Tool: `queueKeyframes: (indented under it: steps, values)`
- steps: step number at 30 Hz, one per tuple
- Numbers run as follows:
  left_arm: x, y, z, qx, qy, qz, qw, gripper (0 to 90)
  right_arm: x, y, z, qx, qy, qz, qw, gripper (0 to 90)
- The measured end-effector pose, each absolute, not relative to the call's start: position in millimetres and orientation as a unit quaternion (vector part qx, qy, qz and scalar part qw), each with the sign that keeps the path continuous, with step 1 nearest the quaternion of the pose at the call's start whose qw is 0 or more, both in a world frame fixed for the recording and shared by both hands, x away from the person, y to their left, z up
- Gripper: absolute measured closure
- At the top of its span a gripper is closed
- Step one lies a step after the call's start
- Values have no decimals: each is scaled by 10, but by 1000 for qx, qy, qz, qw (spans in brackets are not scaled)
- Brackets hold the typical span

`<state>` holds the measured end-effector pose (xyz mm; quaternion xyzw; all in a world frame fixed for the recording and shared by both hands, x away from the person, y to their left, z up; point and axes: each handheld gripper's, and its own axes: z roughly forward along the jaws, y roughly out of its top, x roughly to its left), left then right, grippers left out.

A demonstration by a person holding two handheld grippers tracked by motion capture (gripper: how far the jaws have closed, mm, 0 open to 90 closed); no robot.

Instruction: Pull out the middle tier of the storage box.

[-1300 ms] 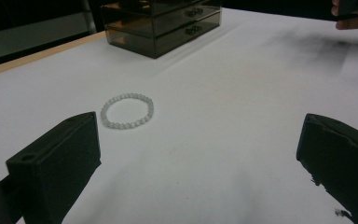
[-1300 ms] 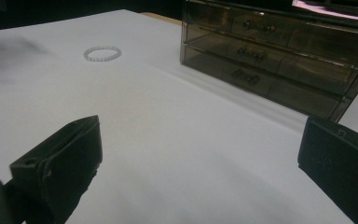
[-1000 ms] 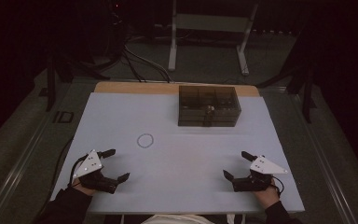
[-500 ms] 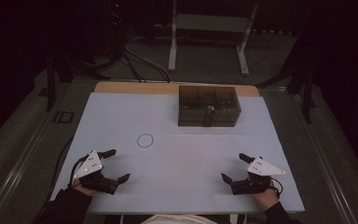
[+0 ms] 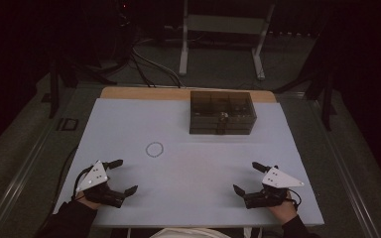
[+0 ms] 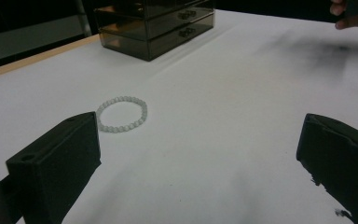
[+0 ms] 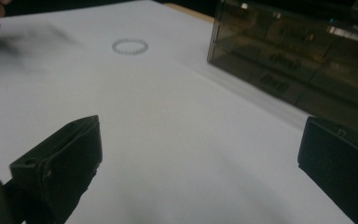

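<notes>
The bead bracelet [image 5: 154,149] lies flat left of the desk's [image 5: 198,163] middle, untouched, well short of the smoky drawer organiser [image 5: 222,112] at the far edge. In the last second the right gripper [image 5: 245,179] crept slightly inward along the near edge; the left gripper [image 5: 120,176] barely moved. Both fingers released, holding nothing, so pickup has probably not begun

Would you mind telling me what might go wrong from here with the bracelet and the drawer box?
The bead bracelet lies flat on the smooth table, so the open left claw may push it along rather than pinch it. The drawer box stands loose near the far edge; tugging a small handle with the right claw could drag it.
</notes>
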<state>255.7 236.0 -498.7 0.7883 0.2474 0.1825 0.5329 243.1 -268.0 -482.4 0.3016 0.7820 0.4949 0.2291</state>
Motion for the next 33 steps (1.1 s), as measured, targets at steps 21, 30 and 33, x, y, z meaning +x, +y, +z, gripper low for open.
queueKeyframes:
  steps: [21,30,33]
  values:
    - [2566,2357,-4991,790,249,179,531,10,2582,-2597,-4393,246,780,508,269,0]
    - [2568,2361,-4990,788,250,178,534,10,2768,-2584,-4245,229,786,495,292,0]
    - [2568,2361,-4991,788,250,177,534,10,2823,-2568,-4206,223,787,491,299,0]
